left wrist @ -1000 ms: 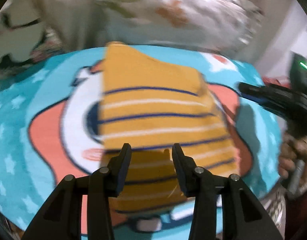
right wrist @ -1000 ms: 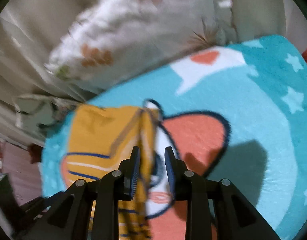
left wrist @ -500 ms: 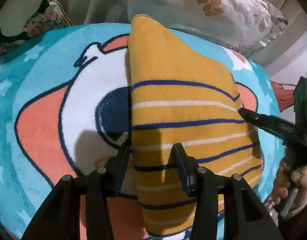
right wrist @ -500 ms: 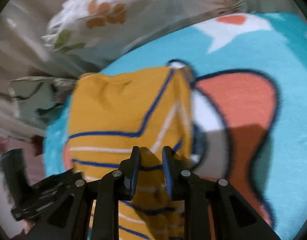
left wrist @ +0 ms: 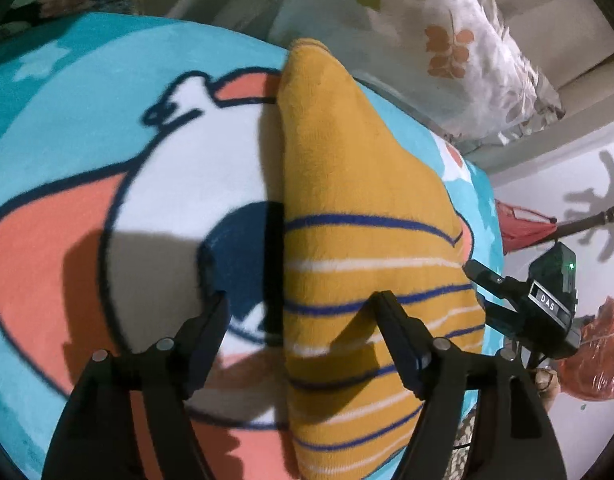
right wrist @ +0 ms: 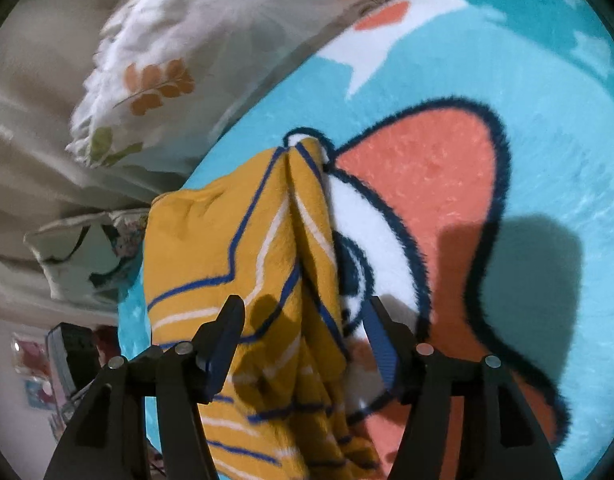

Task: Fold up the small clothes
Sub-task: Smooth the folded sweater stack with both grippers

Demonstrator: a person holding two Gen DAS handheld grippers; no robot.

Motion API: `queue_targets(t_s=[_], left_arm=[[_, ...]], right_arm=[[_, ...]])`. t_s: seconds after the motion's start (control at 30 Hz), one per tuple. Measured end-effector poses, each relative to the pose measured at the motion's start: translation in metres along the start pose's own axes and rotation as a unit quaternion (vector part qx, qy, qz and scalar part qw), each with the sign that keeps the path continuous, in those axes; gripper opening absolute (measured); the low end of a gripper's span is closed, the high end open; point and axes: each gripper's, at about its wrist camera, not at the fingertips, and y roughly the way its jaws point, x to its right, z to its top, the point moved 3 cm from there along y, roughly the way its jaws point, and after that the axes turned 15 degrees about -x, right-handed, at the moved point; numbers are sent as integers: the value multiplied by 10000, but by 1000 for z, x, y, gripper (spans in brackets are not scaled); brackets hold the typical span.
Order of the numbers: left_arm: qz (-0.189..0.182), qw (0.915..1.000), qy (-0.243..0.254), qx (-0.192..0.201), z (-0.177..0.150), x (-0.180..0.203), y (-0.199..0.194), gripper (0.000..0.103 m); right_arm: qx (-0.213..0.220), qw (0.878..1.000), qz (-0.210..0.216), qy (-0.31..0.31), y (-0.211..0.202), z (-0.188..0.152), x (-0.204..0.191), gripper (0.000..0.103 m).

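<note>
A mustard-yellow garment [left wrist: 359,216] with blue and white stripes lies folded on a turquoise cartoon blanket [left wrist: 67,92]. My left gripper [left wrist: 301,312] is open and empty, its jaws spread over the garment's left folded edge. My right gripper [right wrist: 303,320] is open and empty, its jaws astride the garment's [right wrist: 227,236] bunched right edge on the blanket [right wrist: 527,92]. The right gripper also shows in the left wrist view [left wrist: 523,304], at the garment's right side.
A leaf-print pillow [left wrist: 447,40] lies behind the blanket, also in the right wrist view [right wrist: 179,60]. A red bag [left wrist: 595,352] and a red object [left wrist: 519,224] sit right of the blanket. A floral cushion [right wrist: 87,252] lies to the left.
Both grippers have opened and let go of the garment, which now lies folded on the blanket. Both have drawn back slightly.
</note>
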Motion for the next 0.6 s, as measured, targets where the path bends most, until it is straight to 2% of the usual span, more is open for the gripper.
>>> queue_targets(t_s=[0.1, 0.17, 0.23, 0.3, 0.33, 0.37, 0.4, 0.43, 0.47, 0.53, 0.6], left_arm=[[144, 9997, 196, 5, 10, 13, 10, 82], [-41, 9997, 203, -117, 15, 17, 21, 88], [-249, 9996, 142, -64, 16, 19, 26, 96], [-320, 9992, 203, -135, 17, 27, 31, 96], [-493, 9981, 268, -268, 18, 33, 35, 93], [-531, 9976, 287, -348, 17, 38, 38, 82], [-355, 9985, 308, -291, 16, 42, 38, 75], [-284, 9987, 344, -261, 16, 44, 37, 62], [-299, 9988, 305, -228, 15, 44, 32, 50], [-421, 9988, 181, -176, 15, 40, 20, 42], [-385, 9991, 189, -54, 16, 41, 7, 40]], right_arm=[[-159, 9994, 291, 92, 19, 6, -6, 67], [-132, 9981, 595, 69, 23, 10, -9, 78], [-181, 9964, 825, 86, 27, 13, -8, 81], [-200, 9946, 1011, 110, 30, 16, -9, 82], [-221, 9940, 1062, 104, 31, 16, -9, 82], [-276, 9935, 1102, 92, 31, 16, -8, 82], [-326, 9935, 1090, 61, 34, 16, -12, 82], [-391, 9939, 1028, 10, 38, 16, -18, 81], [-432, 9951, 888, -93, 41, 15, -24, 76], [-515, 9973, 390, -335, 48, 14, -42, 58], [-517, 9968, 442, -409, 49, 13, -54, 50]])
